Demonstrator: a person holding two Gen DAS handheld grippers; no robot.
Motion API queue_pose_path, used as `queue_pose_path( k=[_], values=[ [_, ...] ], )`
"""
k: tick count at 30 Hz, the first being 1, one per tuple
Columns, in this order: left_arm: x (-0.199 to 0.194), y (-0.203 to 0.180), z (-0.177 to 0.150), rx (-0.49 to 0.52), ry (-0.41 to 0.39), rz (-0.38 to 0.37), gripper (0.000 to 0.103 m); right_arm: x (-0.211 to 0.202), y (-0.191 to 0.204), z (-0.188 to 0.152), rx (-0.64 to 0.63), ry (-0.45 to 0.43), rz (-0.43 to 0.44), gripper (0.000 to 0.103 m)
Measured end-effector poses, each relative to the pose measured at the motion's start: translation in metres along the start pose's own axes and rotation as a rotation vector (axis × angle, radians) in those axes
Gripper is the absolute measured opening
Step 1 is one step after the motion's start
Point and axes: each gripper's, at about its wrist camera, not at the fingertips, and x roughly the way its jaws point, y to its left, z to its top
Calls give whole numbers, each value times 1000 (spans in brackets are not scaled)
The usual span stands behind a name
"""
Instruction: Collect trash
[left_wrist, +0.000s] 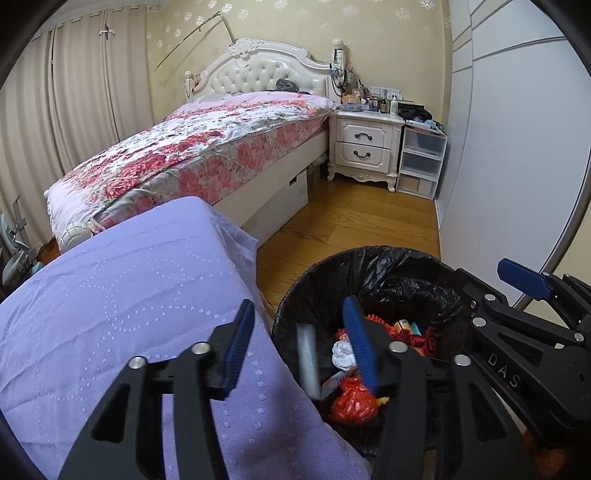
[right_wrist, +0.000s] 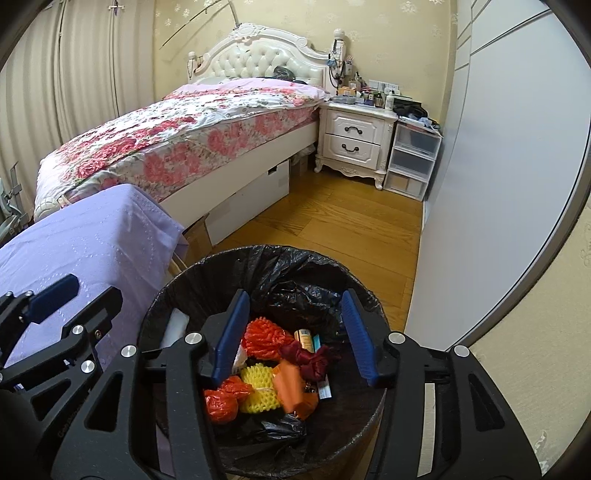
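Looking along the left gripper (left_wrist: 299, 347), its jaws stand apart with nothing pressed between them; a pale, blurred stick-like piece (left_wrist: 308, 360) shows in the gap, at the near lip of the bin (left_wrist: 295, 291), and whether it is falling or already resting there cannot be told. Beyond it lie a white crumpled wad (left_wrist: 343, 354) and a red bag (left_wrist: 352, 400) inside the black liner. A purple cloth (left_wrist: 129, 295) covers the surface just beside the bin, and the right gripper's blue finger (left_wrist: 522, 273) shows at the far right.

From the right wrist, the right gripper (right_wrist: 295, 336) hangs over the bin (right_wrist: 177, 280) with jaws apart and empty. Below it sit orange netting (right_wrist: 264, 338), yellow foam netting (right_wrist: 258, 391), an orange packet (right_wrist: 295, 387) and a dark red wrapper (right_wrist: 310, 360) (a fair heap already).

Judging by this, much of the trash is in. The purple cloth (right_wrist: 92, 240) and wooden floor (right_wrist: 332, 221) show no loose litter in these views, so little may remain.
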Motion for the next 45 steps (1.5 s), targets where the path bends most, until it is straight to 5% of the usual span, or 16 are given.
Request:
queue_pose_path(
  k=[16,45],
  values=[
    [-34,12,0,-29,-61,38,78,-29,1,-4,4,-38,-42,75],
    [-125,51,-37,-98,-125,120,82,-122,29,-38,-47,-125,22,84]
  ],
)
